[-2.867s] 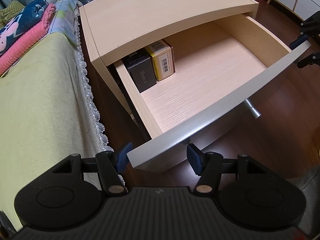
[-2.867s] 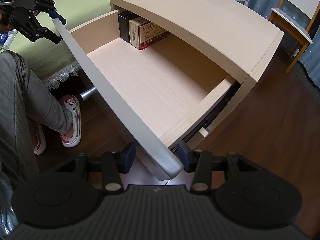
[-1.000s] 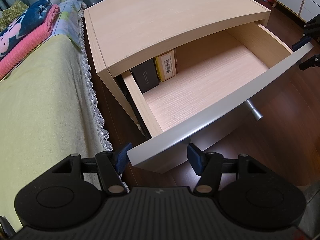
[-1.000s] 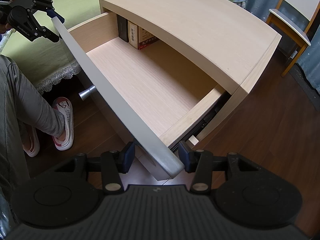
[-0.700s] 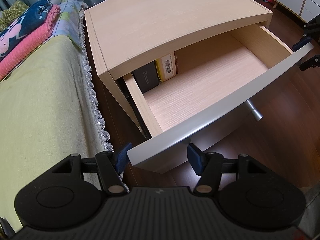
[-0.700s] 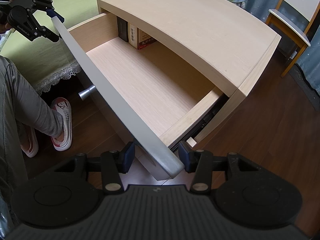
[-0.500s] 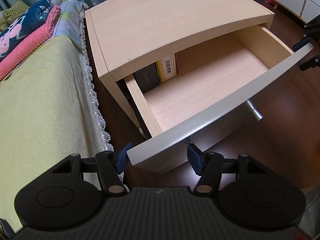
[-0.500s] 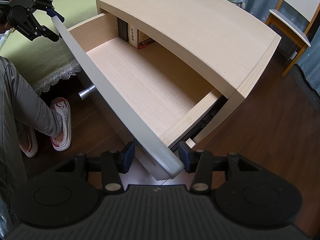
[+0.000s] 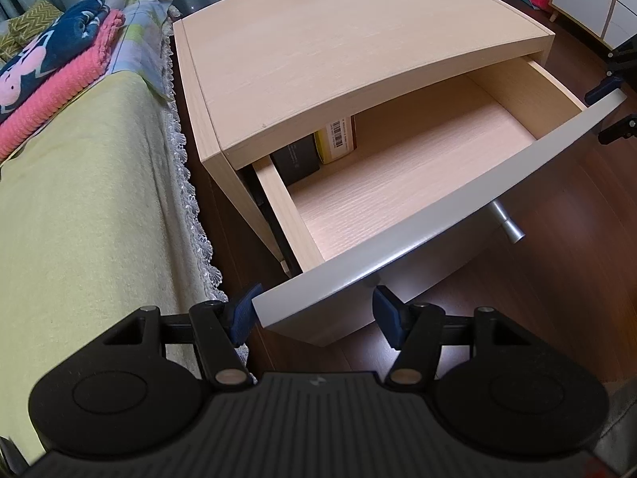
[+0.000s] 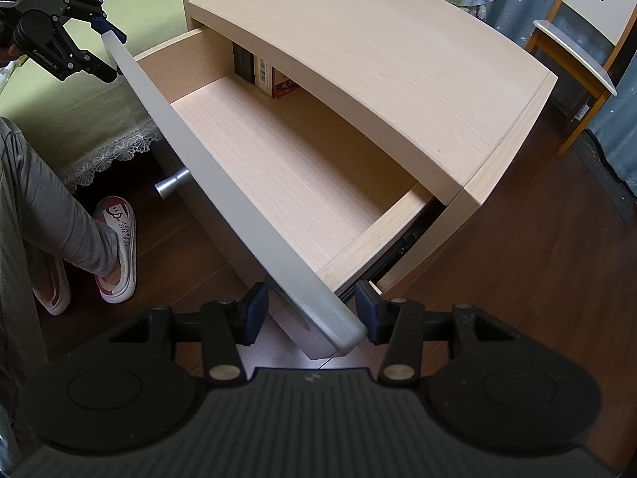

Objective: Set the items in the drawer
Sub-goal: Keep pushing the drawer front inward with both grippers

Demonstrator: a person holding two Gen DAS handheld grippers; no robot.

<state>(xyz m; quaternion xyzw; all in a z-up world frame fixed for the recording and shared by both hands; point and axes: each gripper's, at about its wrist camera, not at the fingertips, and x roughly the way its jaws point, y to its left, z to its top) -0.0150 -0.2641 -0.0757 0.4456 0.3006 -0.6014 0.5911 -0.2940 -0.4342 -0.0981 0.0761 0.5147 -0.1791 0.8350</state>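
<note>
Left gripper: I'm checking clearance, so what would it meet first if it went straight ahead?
The left gripper already straddles the drawer front at its end, so that panel's corner comes first; contact is unclear.

Drawer (image 9: pixel 418 199): light wood interior, pale grey curved front panel, round metal knob (image 9: pixel 507 225) on the outside. Partly pulled out of the nightstand (image 9: pixel 338 51); floor mostly bare. Two boxes at the far left back corner, half under the nightstand top: black box (image 9: pixel 296 157) outermost, yellow box (image 9: pixel 336 141) with barcode label just beside it, touching.
</note>
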